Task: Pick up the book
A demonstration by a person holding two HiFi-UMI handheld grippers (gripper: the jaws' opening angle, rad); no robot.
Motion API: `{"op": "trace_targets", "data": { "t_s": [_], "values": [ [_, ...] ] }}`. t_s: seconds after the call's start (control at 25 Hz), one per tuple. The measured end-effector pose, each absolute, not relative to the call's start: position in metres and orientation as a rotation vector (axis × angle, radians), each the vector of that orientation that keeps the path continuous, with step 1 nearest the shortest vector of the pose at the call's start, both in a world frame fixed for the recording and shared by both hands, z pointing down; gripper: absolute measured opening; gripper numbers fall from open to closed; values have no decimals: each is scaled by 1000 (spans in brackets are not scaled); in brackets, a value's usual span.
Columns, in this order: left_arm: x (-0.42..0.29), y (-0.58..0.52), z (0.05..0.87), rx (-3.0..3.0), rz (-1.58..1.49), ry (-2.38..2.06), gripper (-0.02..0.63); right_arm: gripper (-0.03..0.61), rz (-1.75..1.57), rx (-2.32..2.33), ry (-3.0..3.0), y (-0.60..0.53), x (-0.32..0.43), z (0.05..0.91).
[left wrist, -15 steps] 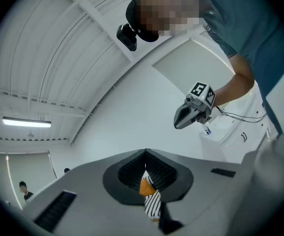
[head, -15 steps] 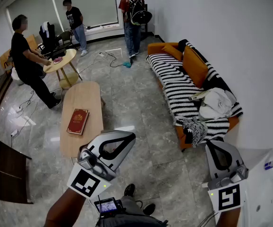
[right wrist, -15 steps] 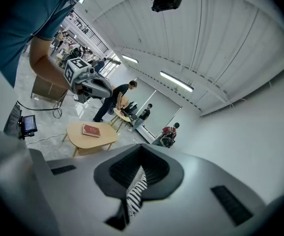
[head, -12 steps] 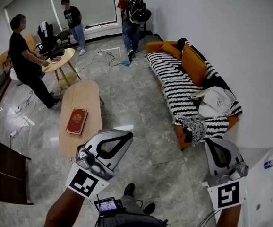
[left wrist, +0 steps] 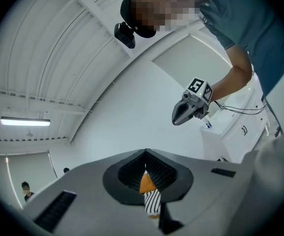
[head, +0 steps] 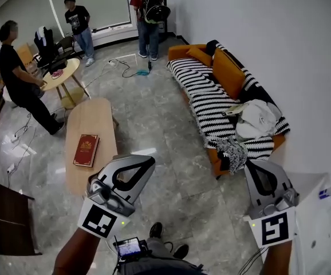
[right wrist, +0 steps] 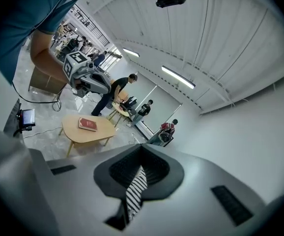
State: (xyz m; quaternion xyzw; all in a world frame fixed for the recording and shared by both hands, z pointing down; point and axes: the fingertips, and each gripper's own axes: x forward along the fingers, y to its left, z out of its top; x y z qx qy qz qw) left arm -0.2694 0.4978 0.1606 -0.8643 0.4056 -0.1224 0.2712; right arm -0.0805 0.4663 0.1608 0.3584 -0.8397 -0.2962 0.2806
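Note:
The red book [head: 86, 150] lies flat on a long wooden coffee table [head: 91, 116] at the left of the head view; it also shows small in the right gripper view, book [right wrist: 88, 124]. My left gripper [head: 147, 161] hovers over the floor to the right of the table's near end, apart from the book, jaws shut and empty. The right gripper [head: 252, 166] is held at the lower right near the sofa's end, also shut with nothing in it. Through the closed jaws of each gripper view only a slit of striped sofa shows.
An orange sofa with a black-and-white striped cover [head: 211, 96] and a heap of clothes [head: 257, 119] runs along the right wall. A person in black [head: 16, 79] stands by a round table [head: 59, 76]; two others stand at the back. Cables [head: 125, 67] lie on the floor. A dark cabinet [head: 5, 216] stands at the lower left.
The whole room has slid a little leftward in the head view. Both grippers keep their pose and stay shut.

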Motion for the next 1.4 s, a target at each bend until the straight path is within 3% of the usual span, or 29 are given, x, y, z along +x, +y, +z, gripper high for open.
{"op": "trace_targets", "data": {
  "t_s": [1.0,1.4],
  "values": [
    [-294,353,189,-2453,-268,835,3,12,-748,1094,-2109,346,-129,177],
    [-263,316,195,-2443,-269,780,5,12,-740,1050,-1995,302,-111,193]
  ]
}}
